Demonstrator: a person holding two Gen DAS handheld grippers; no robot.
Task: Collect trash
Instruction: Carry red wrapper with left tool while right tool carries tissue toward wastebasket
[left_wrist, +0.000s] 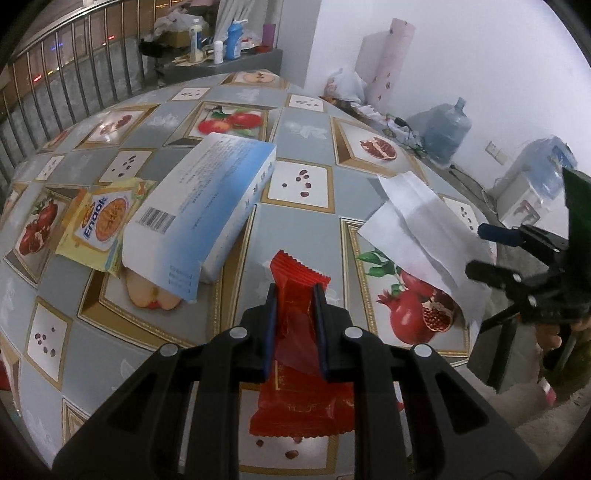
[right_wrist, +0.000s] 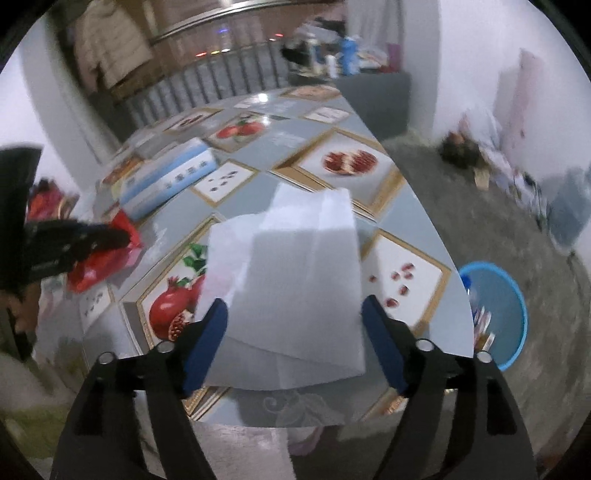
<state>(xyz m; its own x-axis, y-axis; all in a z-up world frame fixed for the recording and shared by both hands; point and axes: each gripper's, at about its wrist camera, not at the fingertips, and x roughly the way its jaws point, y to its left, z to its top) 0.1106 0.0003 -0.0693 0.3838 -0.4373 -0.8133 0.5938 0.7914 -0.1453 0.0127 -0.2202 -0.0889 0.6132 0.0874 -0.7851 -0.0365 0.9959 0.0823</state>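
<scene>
Two grippers work at once over the table (left_wrist: 303, 125). The left gripper (left_wrist: 295, 325) has its pads pinched on a red wrapper (left_wrist: 299, 402), which looks crumpled between the fingers and trails back beneath them over the cloth. The right gripper (right_wrist: 295, 332) stands spread wide, one blue pad on either side of a white folded paper (right_wrist: 291, 280) near the table's right edge; whether the pads touch it yet cannot be told, as that view is blurred.

For the step in hand, the right gripper would do best to close squarely across the paper's near fold, where the layers are thickest, since thin paper is likely to slide or buckle if caught by one loose sheet. Left needs only a firm pinch while it carries the wrapper off, as the foil looks slippery. A blue basin (right_wrist: 506, 314) sits on the floor just beyond the table's edge with scraps in it, and is probably where both pieces go.

Other trash waits farther back: a blue box (left_wrist: 199, 210) lying partly over a yellow packet (left_wrist: 99, 221).

An oilcloth printed with pomegranates and apples covers the table. Around it are a railing (left_wrist: 62, 85), white walls, a water jug (left_wrist: 447, 129) and a grey concrete floor.
</scene>
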